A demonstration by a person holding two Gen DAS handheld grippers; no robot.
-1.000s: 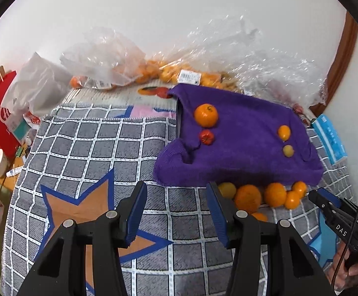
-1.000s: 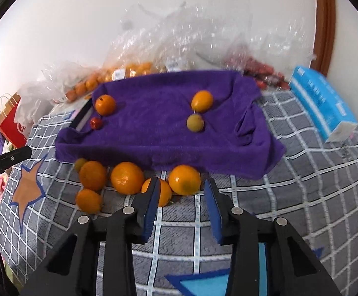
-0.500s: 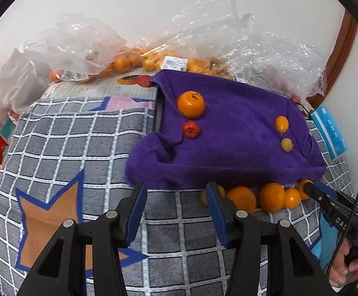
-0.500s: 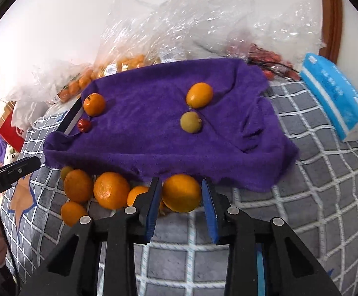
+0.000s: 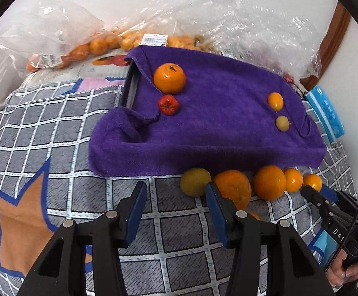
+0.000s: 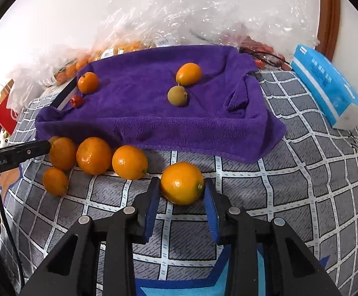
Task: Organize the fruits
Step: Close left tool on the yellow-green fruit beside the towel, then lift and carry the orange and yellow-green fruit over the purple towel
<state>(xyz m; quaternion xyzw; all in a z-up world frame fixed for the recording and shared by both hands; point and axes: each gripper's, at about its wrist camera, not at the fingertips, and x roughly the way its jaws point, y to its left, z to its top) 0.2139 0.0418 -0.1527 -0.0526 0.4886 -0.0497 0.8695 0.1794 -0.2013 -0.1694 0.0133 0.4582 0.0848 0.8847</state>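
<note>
So, right gripper [image 6: 182, 192]: clamped on an orange [image 6: 182, 183]
left gripper [image 5: 176, 198]: spread wide, nothing between
writing: "DAS" on right gripper's body; blue pack [image 6: 327, 83] text unreadable

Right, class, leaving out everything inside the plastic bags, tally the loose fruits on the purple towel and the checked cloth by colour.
Round orange fruits: 7
Small yellow-green fruits: 2
Small red fruit: 1
Total: 10
</note>
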